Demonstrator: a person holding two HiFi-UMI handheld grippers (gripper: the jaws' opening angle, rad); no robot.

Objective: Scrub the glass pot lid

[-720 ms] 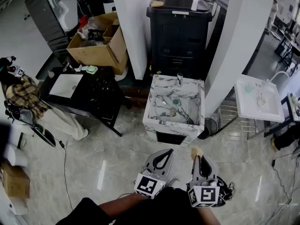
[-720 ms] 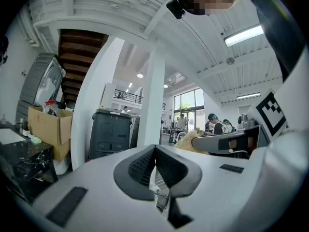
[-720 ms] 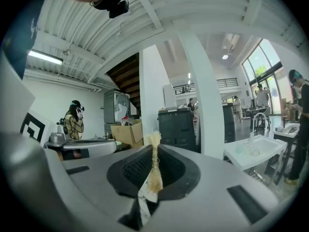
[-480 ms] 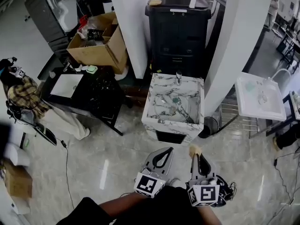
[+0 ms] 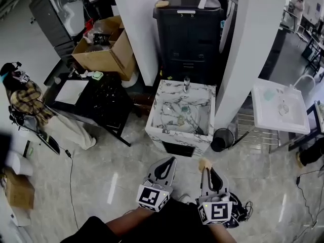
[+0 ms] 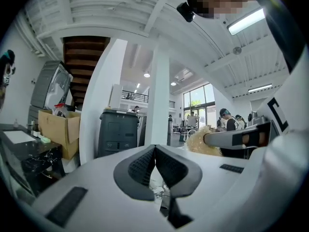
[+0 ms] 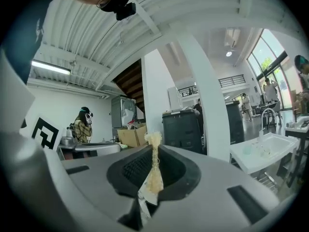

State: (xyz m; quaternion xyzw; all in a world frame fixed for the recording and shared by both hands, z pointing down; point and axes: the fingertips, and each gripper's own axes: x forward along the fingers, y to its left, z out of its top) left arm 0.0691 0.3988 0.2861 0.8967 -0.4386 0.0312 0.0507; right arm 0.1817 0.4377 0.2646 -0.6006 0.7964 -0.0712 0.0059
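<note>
A marble-patterned sink stand is on the floor ahead of me. Something clear with a teal knob lies in its basin, likely the glass pot lid. Both grippers hang low, well short of the sink. My left gripper is shut with nothing between its pads. My right gripper is shut on a pale yellow fibrous scrubber, whose tuft sticks out past the tips. In the left gripper view that scrubber shows at the right.
Behind the sink stands a black cabinet between two white columns. At the left are a black table, a cardboard box and a person. A white basin and a small black bin are at the right. Cables lie on the floor.
The head view has shifted, so the sink and both grippers sit a little further left in the picture. Both grippers stay shut, the right one still on the scrubber.
</note>
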